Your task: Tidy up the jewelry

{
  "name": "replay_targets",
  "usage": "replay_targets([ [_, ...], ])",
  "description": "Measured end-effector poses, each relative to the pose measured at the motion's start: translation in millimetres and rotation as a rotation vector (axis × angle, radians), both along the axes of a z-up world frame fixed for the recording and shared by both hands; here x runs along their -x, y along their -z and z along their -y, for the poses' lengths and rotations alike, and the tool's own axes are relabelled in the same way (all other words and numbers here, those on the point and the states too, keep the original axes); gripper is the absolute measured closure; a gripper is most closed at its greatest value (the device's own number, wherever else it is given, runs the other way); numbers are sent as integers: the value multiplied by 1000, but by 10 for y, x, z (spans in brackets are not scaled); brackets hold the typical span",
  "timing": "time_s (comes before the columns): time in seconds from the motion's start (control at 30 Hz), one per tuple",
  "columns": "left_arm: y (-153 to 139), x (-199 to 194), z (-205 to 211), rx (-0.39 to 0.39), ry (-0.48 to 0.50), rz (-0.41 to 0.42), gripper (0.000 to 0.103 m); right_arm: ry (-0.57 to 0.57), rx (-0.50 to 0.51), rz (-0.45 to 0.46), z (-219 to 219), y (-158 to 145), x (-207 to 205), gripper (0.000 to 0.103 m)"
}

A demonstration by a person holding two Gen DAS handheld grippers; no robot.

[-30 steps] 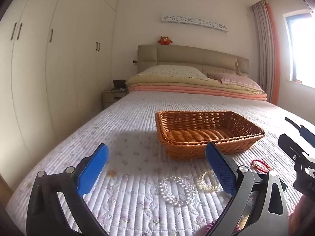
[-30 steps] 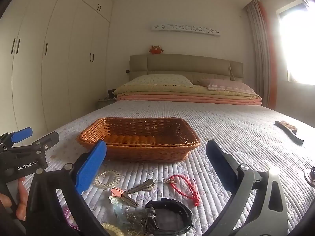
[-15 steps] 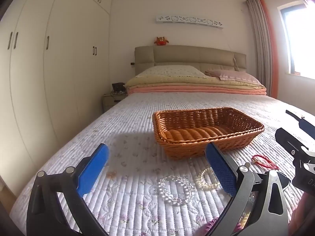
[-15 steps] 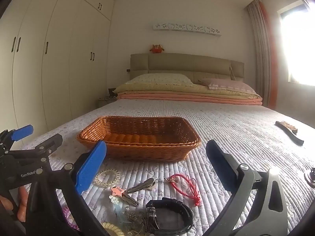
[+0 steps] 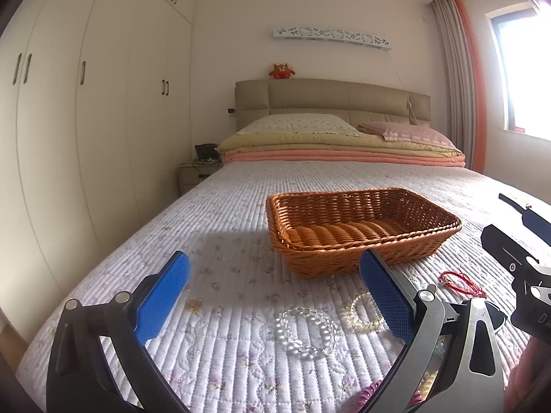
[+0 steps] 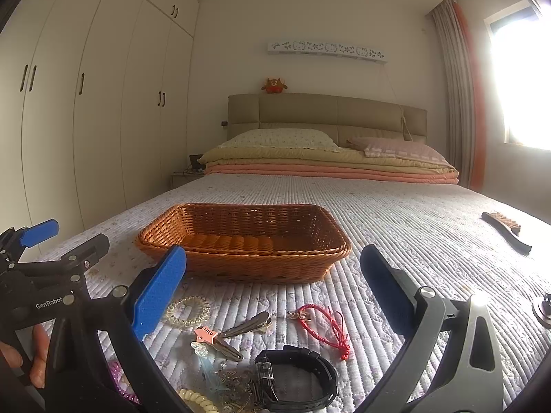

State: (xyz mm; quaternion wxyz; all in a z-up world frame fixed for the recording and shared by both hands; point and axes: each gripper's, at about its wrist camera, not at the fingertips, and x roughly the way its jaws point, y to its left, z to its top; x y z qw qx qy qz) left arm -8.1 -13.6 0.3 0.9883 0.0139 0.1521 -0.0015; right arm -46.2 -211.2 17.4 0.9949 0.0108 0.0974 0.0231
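An empty orange wicker basket (image 5: 361,227) (image 6: 244,241) stands on the quilted bed. Loose jewelry lies in front of it: a clear bead bracelet (image 5: 306,330), a pale yellow bead bracelet (image 5: 361,313) (image 6: 187,309), a red cord bracelet (image 5: 461,282) (image 6: 327,323), a black watch (image 6: 296,382), hair clips (image 6: 227,337) and a cream spiral hair tie (image 6: 198,401). My left gripper (image 5: 275,296) is open and empty above the clear bracelet. My right gripper (image 6: 275,289) is open and empty above the clips and the red cord.
White wardrobes (image 5: 69,120) line the left wall. Folded blankets and pillows (image 5: 337,144) lie at the headboard. A dark brush (image 6: 506,230) lies on the bed at the right. A window (image 6: 520,86) glares at the right. A pink item (image 5: 372,394) lies near the left gripper.
The left wrist view has tilted slightly, so the basket sits a little higher in frame. The right gripper has barely moved. Both stay open.
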Motion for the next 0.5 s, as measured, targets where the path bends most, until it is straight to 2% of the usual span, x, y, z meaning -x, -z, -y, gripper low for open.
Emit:
replay_targets([
  [0.5, 4, 12, 25, -6, 5, 2, 7, 0, 0, -1, -16, -4, 3, 6],
])
